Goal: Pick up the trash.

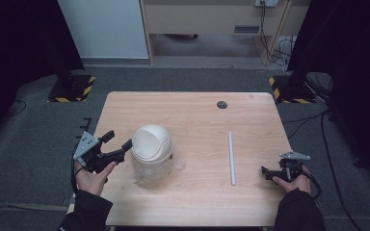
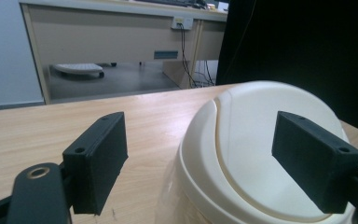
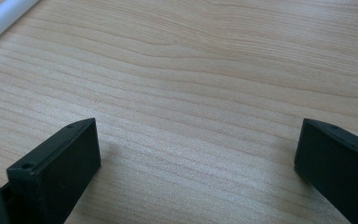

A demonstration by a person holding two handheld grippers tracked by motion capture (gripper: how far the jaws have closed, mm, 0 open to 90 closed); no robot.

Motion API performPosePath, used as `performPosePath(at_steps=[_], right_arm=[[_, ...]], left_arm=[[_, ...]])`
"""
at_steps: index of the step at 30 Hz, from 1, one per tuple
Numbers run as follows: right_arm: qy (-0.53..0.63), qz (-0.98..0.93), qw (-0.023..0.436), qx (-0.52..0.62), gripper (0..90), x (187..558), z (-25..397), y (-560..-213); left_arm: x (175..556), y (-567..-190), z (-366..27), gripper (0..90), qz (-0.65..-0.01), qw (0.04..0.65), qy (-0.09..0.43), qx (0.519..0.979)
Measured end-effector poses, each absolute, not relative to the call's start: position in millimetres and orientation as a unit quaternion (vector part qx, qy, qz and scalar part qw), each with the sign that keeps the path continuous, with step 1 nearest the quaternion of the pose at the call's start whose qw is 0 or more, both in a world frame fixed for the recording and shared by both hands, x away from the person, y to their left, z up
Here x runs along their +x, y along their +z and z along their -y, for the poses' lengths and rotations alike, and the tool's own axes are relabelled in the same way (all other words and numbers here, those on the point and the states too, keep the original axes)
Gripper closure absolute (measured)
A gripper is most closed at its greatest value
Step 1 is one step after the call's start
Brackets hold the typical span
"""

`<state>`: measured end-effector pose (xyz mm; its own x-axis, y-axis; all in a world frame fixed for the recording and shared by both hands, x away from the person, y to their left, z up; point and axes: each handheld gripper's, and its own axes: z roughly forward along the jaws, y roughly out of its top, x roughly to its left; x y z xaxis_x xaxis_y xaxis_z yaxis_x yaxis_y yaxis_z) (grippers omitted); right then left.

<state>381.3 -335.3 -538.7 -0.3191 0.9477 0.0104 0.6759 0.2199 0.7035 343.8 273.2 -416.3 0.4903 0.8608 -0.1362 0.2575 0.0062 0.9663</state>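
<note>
A: Nearest in the high view?

B: The person's forearms at the near edge of the worktop [image 1: 197,202]. The left hand [image 1: 92,179] holds the left gripper [image 1: 118,139] at the near-left corner, jaws spread, the tip of one right against the side of the cream bin [image 1: 152,149] (whether it actually touches, I cannot tell).

A: Where is the bin?

B: Upright, left of the middle, towards the near edge. It has a domed swing lid, and clear plastic [image 1: 176,161] shows around its lower body.

A: The other side?

B: The right gripper [image 1: 266,173] rests low by the right edge near the near-right corner, held by the right hand [image 1: 294,183]. A white tube [image 1: 231,156] lies between it and the bin, well apart from both, running from near to far.

A: The left gripper view?

B: Its jaws are released, wide apart; the bin's lid [image 2: 256,154] sits between them, over towards the right-hand jaw, which overlaps the dome.

A: The right gripper view?

B: Jaws released there too, bare wood [image 3: 205,93] between them. An end of the tube [image 3: 2,18] crosses the top left corner.
</note>
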Motion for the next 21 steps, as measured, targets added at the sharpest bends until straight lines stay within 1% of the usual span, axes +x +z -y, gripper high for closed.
performPosePath(at_steps=[8, 21], right_arm=[[0.312, -0.75, 0.218, 0.541, 0.6, 381.3, 335.3, -538.7], [0.312, -0.75, 0.218, 0.541, 0.6, 381.3, 335.3, -538.7]], left_arm=[[347.7, -426.3, -261.6, 17.2, -0.423, 0.546, 0.256, 0.676], [355.9, -435.8, -251.8, 16.5, -0.425, 0.525, 0.24, 0.697]])
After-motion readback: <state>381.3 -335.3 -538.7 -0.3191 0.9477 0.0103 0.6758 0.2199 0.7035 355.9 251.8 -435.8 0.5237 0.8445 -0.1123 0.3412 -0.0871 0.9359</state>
